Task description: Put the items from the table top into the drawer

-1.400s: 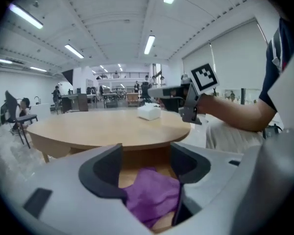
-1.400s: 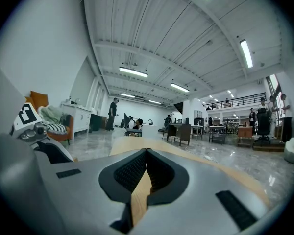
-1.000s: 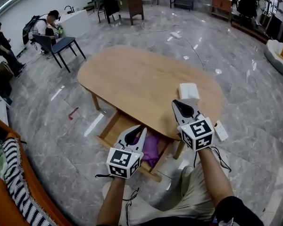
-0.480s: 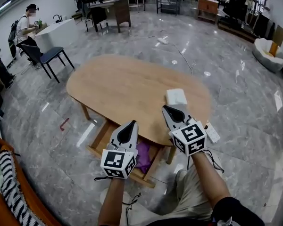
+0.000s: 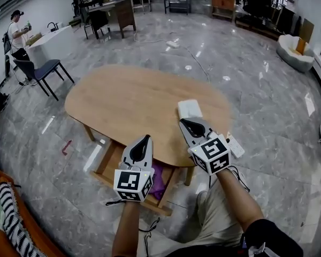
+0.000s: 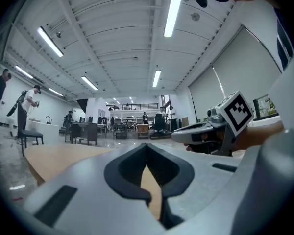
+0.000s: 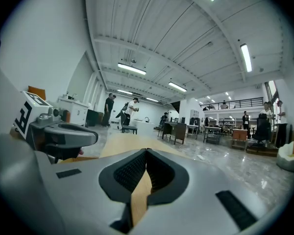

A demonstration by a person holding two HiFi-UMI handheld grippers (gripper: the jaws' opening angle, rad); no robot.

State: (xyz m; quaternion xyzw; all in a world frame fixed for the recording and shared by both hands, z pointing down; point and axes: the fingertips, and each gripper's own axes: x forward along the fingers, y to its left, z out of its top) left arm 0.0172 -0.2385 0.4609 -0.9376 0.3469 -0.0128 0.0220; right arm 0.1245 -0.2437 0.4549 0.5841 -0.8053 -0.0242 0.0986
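Left gripper (image 5: 145, 139) is what I see nearest, its jaws pressed together with nothing between them; from the head view its body sits over the open drawer (image 5: 104, 165) and its tips reach the near edge of the tabletop (image 5: 123, 98). Beside it, a little further forward, the right gripper (image 5: 183, 121) is likewise closed on nothing, its tips lying over the tabletop. Each gripper view shows the other gripper alongside, and only bare wood shows through the slit between the closed jaws. The wooden drawer stands pulled out beneath the tabletop's near edge, and a purple item (image 5: 161, 174) lies inside it, partly hidden by the left gripper. Just beyond the right gripper's tips, a white box (image 5: 189, 108) rests on the tabletop near its right end; I cannot tell whether the tips touch it. On the grey marble floor (image 5: 257, 100) to the right of that gripper lies a white power strip (image 5: 235, 145). Further off to the left stands a dark chair (image 5: 41, 68), and behind it a person (image 5: 16, 33) stands by a white counter.
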